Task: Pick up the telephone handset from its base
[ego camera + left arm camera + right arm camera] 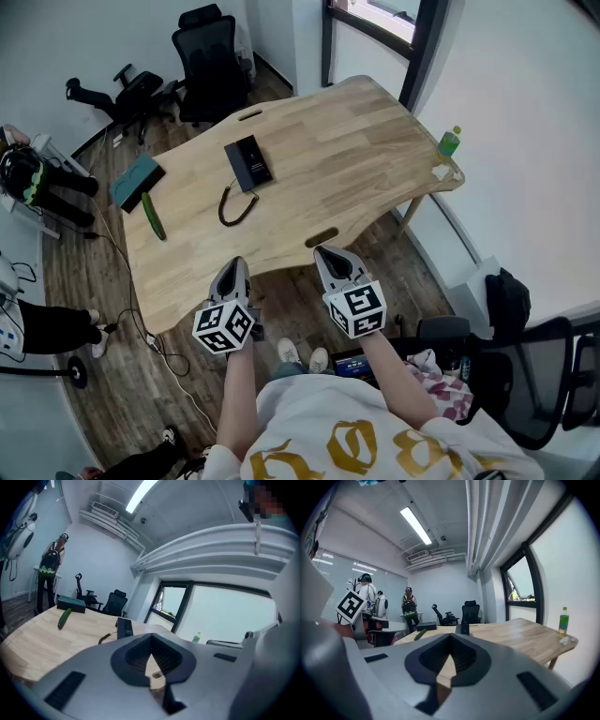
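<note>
The black telephone (248, 161) lies flat on the far left part of the wooden table (356, 159), its dark curly cord (236, 206) looping toward me. Handset and base read as one black slab. The same telephone (124, 629) shows small beyond the left jaws, and the telephone (462, 629) shows past the right jaws too. Both grippers hover short of the table's near edge, well away from the telephone. My left gripper (234, 266) (151, 637) is shut and holds nothing. My right gripper (329, 253) (450, 637) is likewise shut and holds nothing.
A green cucumber (153, 216) and a teal box (137, 180) lie at the table's left end. A green bottle (449, 142) stands at the right corner. Office chairs (211, 61) stand behind the table, another chair (534, 375) at my right. A person (50, 569) stands at the far left.
</note>
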Tool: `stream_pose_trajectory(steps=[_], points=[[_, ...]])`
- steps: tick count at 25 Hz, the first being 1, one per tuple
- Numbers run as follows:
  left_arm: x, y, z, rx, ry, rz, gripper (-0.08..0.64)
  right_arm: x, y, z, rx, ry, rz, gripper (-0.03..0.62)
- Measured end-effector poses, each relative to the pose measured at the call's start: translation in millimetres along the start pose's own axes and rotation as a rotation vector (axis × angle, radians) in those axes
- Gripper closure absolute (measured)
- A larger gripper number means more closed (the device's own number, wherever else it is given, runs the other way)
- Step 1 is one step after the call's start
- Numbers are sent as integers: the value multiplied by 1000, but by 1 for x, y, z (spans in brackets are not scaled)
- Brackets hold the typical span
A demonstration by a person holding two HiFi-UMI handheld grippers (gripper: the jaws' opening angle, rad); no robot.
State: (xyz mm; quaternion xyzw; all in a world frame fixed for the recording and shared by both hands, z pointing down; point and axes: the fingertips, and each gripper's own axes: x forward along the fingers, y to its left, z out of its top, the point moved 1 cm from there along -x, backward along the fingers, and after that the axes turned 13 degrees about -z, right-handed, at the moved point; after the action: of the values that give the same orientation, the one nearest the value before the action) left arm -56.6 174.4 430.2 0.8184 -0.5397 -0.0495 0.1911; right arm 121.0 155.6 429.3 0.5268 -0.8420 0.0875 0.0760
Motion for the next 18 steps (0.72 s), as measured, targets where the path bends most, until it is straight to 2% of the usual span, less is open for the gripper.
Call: stream_pose_trajectory(steps=[9, 13, 18], points=[[-9, 0, -1, -12, -9, 25, 554, -1, -1, -2, 13, 13, 13, 588], [-11, 3, -1, -2, -6, 32, 554, -4, -10, 4, 46, -20, -33, 588], [-5, 6, 5, -7, -18, 33, 554, -1, -20, 7, 49, -21, -52, 588]])
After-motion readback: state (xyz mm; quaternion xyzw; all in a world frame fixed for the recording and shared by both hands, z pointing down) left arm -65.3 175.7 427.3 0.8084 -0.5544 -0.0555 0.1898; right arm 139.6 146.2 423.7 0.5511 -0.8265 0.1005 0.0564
